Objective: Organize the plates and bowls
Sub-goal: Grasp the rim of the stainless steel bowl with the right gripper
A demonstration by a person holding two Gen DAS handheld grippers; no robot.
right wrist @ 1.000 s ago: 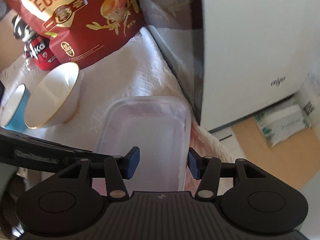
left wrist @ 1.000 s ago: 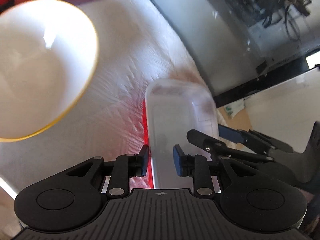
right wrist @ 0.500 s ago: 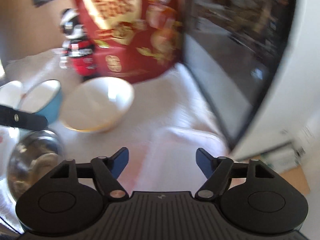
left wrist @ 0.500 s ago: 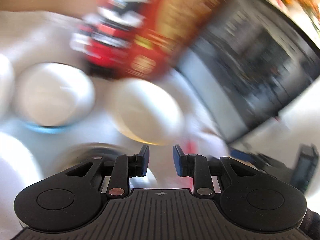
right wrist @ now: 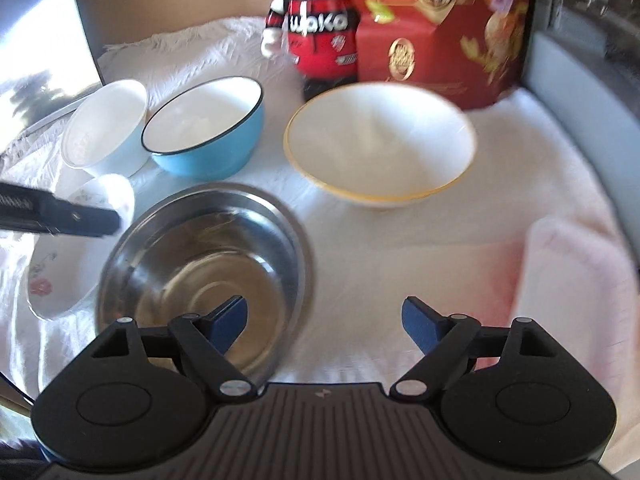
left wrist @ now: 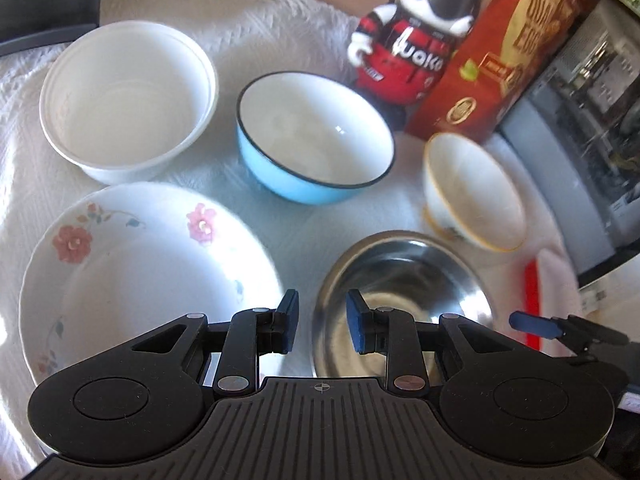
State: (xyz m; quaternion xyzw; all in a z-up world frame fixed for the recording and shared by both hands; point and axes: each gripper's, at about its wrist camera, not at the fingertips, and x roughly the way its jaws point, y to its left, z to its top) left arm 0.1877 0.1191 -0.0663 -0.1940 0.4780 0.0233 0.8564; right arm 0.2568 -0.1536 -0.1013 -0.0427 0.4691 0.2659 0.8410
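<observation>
The red bag (left wrist: 516, 52) reads "QUA… EGG…"; the panda figurine (right wrist: 316, 28) is lettered too.

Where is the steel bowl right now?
In the right wrist view the steel bowl sits lower left on the white cloth, between the floral plate and the gold-rimmed bowl, before the blue bowl.

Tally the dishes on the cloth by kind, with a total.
Bowls: 4 — white tub, blue bowl, gold-rimmed bowl, steel bowl
Plates: 1 — floral plate
Clear containers: 1 — container
Total: 6
</observation>
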